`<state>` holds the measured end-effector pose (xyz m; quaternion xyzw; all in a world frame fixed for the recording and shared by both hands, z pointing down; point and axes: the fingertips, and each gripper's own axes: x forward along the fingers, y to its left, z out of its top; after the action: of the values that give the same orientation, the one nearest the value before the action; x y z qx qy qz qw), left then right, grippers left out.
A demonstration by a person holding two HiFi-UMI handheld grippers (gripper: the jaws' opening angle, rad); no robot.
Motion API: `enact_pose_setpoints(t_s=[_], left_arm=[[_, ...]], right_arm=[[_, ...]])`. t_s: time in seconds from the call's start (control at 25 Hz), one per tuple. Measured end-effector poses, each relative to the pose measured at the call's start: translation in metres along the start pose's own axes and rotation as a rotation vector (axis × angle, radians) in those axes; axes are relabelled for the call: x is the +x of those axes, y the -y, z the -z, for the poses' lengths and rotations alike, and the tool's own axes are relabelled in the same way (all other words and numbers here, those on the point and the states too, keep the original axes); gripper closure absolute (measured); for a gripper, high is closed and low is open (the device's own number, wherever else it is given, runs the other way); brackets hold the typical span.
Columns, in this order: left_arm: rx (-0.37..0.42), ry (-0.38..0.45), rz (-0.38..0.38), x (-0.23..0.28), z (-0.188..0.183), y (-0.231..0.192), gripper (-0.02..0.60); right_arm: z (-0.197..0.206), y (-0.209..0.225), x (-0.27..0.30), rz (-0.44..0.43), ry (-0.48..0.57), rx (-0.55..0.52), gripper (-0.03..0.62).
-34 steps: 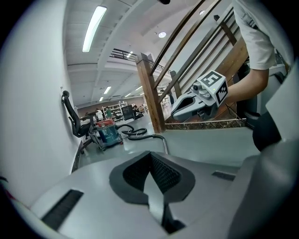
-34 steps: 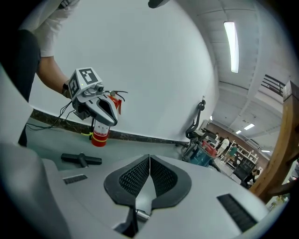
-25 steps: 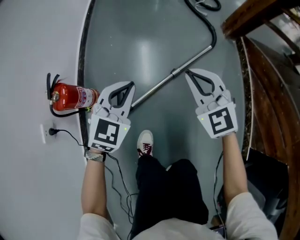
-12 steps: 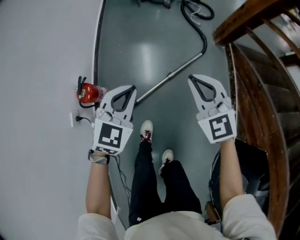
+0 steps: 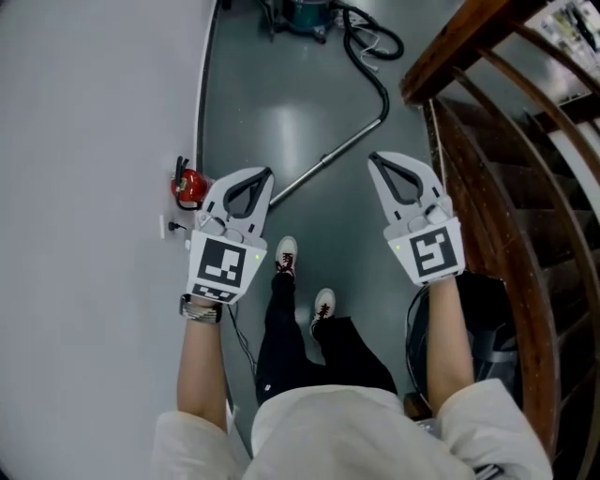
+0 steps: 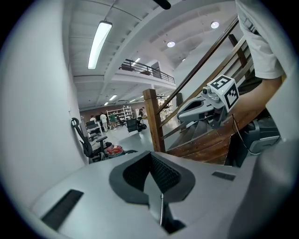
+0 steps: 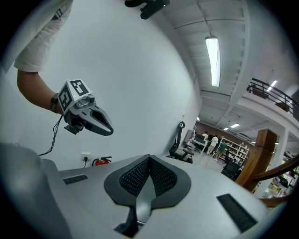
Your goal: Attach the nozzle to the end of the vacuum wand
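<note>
The metal vacuum wand [image 5: 330, 153] lies slanted on the grey floor, its black hose [image 5: 375, 70] curling back to the teal vacuum body [image 5: 305, 14] at the top edge. I can make out no nozzle. My left gripper [image 5: 265, 172] hangs high above the wand's near end, shut and empty [image 6: 150, 152]. My right gripper [image 5: 372, 157] is level with it on the right, also shut with nothing between its fingers [image 7: 149, 156]. Each gripper shows in the other's view: the right gripper [image 6: 205, 107] and the left gripper [image 7: 88, 119].
A white wall [image 5: 84, 141] runs along the left, with a red fire extinguisher [image 5: 187, 186] and a socket [image 5: 169, 225] at its foot. A wooden staircase [image 5: 487, 169] fills the right side. The person's shoes [image 5: 286, 255] stand below the grippers. An office chair [image 7: 177, 140] stands farther back.
Both grippers and the head camera have risen well above the floor. The wand and extinguisher look smaller and farther off, and the vacuum body has come into view at the top.
</note>
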<state>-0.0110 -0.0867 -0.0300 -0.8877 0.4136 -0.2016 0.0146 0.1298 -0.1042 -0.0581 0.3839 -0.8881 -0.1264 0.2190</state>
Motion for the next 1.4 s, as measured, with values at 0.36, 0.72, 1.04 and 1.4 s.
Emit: enact_pose_setpoints(t_s=[0.36,0.72,1.04,1.4], left_arm=[[0.009,0.068,-0.050,-0.057,-0.087,0.017,0.580],[0.070,0.123,-0.101,-0.095,-0.153,0.036,0.580],[0.123,0.183,-0.102,-0.120,-0.200,0.059,0.580],[0.114,0.240,-0.129,-0.163,-0.238,0.069,0.580]], right_arm=[[-0.089,0.012,-0.067,0.009,0.097,0.002,0.566],[-0.141,0.016,-0.122,0.007,0.159,0.020,0.566],[-0.177,0.014,-0.155,0.021,0.218,0.038,0.566],[-0.211,0.011,-0.185,0.033,0.270,0.058,0.566]])
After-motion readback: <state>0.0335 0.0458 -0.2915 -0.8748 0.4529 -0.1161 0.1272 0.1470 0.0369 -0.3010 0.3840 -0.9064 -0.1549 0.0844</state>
